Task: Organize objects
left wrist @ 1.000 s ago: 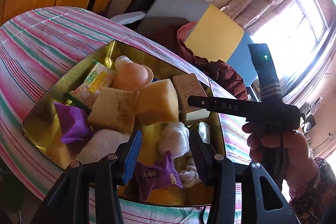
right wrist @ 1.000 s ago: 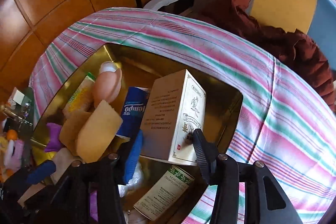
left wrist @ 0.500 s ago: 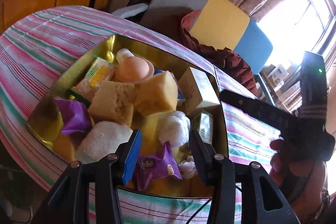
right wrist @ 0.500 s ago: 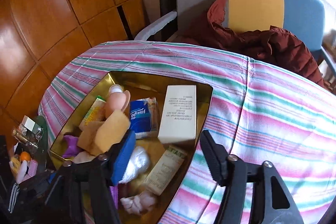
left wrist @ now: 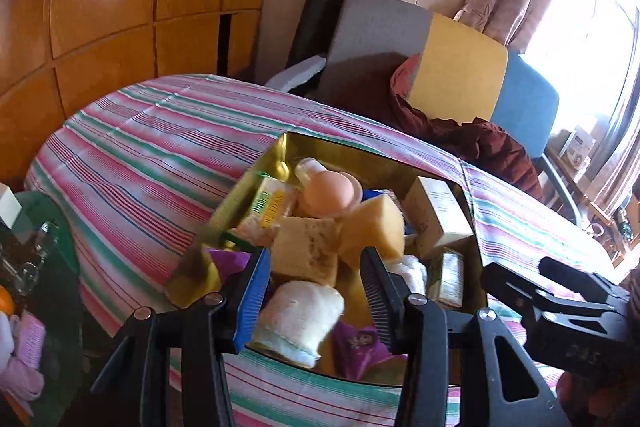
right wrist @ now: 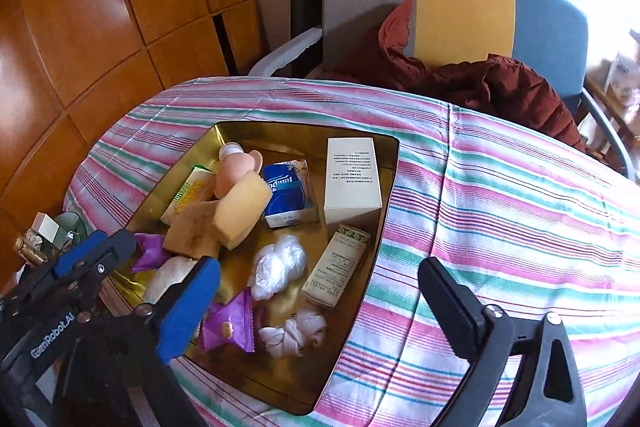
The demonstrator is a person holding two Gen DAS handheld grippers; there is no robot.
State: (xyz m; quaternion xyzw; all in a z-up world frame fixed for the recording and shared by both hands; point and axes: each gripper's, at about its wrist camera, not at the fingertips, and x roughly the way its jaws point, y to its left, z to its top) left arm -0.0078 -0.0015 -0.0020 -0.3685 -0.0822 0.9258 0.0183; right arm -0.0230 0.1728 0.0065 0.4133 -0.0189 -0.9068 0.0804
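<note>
From the right wrist camera we see the gold tray [right wrist: 280,131] whole, resting on the striped surface [right wrist: 500,219], and its contents laid out plainly: the tall white box [right wrist: 352,181] lies flat against the tray's right wall with its long axis running from the near side toward the far rim, the blue tissue pack [right wrist: 290,193] sits just beside it on the left, and the smaller green-topped box [right wrist: 336,267] lies nearer us, tilted so its long axis leans toward the right wall. The left wrist camera shows none of that floor; there the two yellow sponges [left wrist: 340,239] and the rolled white cloth [left wrist: 298,315] crowd the front, and the white box appears only as a corner behind them. That view does give us the other tool at the right edge. Our right gripper [right wrist: 316,301] has just been opening its jaws; they stand wide apart with nothing between them, above the tray's near edge. Our left gripper [left wrist: 316,299] hangs over the tray's near side with its jaws partly apart and not pressing on anything; the cloth shows in the gap below them. A purple packet [right wrist: 230,327] lies at the tray's near corner.
</note>
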